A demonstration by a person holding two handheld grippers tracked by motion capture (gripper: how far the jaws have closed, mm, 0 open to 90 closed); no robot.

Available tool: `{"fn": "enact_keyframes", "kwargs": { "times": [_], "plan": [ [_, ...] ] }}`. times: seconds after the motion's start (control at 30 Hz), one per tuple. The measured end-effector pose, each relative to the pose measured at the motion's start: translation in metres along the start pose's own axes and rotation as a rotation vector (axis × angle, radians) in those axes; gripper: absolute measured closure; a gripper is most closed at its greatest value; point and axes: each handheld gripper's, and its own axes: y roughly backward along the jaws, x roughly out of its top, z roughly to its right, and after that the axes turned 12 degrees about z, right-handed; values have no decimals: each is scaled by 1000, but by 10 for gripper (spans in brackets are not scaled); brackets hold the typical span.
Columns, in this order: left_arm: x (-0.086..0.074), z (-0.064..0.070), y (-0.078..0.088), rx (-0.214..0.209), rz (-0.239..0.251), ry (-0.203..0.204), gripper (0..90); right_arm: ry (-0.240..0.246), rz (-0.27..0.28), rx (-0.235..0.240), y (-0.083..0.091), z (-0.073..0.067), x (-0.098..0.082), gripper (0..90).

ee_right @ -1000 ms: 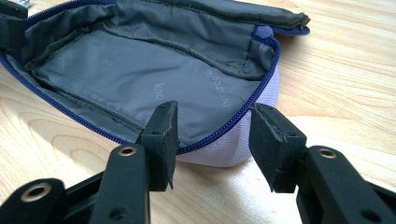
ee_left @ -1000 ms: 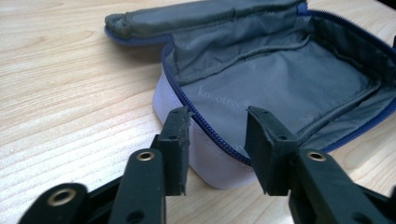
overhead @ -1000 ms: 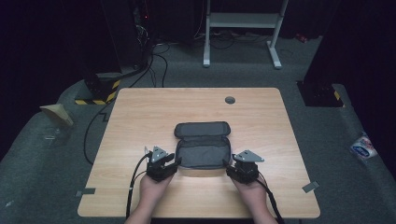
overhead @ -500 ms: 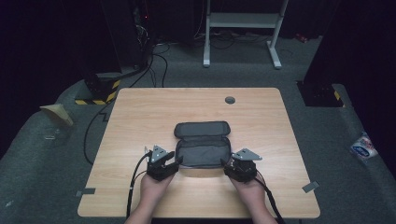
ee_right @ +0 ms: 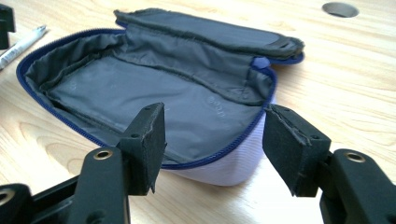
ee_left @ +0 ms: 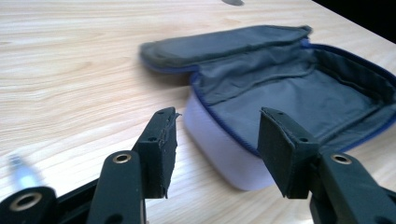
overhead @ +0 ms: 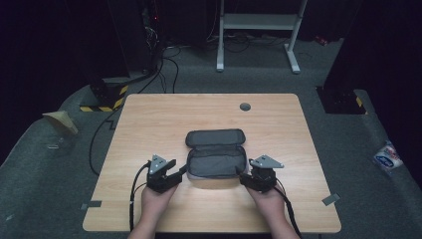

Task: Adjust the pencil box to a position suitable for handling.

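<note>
An open zip case [overhead: 217, 162] with grey lining, a blue zipper and a pale lavender wall lies on the wooden table [overhead: 149, 124], its lid [overhead: 215, 138] flipped back. My left gripper [overhead: 180, 171] is at its near left corner and my right gripper [overhead: 244, 179] at its near right corner. In the left gripper view the jaws [ee_left: 217, 149] stand apart, the case corner [ee_left: 224, 158] just beyond them and untouched. The right gripper view shows the same: jaws [ee_right: 215, 144] apart around the corner [ee_right: 219, 172], pads clear of it. Both pairs have just been opening.
A white pen [ee_right: 21, 42] lies on the table beside the case's left end. A round cable hole [overhead: 245, 106] sits in the table's far part. On the floor are cables [overhead: 164, 64], a white frame [overhead: 259, 30] and a small packet [overhead: 387, 155].
Both grippers' jaws stand wider than before and no longer pinch the case's near corners. The left hand has drawn slightly to the left, away from the case.
</note>
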Motion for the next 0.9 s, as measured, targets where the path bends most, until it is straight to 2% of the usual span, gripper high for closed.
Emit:
{"fn": "enact_keyframes", "kwargs": {
  "times": [0.1, 0.23, 0.37, 0.4, 0.57, 0.7, 0.77, 0.9],
  "plan": [
    [-1, -12, 10, 26, 11, 22, 467, -12, 6, -11, 6, 7, 1, 386],
    [-3, -29, 25, 77, 23, 33, 467, -2, 17, -28, 12, 20, -1, 382],
    [-5, -46, 39, 119, 33, 65, 469, 20, 18, -56, 19, 31, -8, 368],
    [-6, -51, 44, 143, 33, 63, 469, 22, 12, -72, 21, 34, -10, 369],
    [-15, -70, 60, 191, 13, 88, 469, 23, -22, -108, 33, 53, -26, 370],
    [-26, -75, 73, 228, -12, 93, 445, 3, -66, -108, 40, 65, -41, 368],
    [-29, -75, 76, 235, -20, 112, 439, 5, -87, -118, 43, 68, -47, 370],
    [-30, -72, 77, 256, -55, 87, 436, 10, -108, -125, 46, 74, -53, 419]
  ]
}}
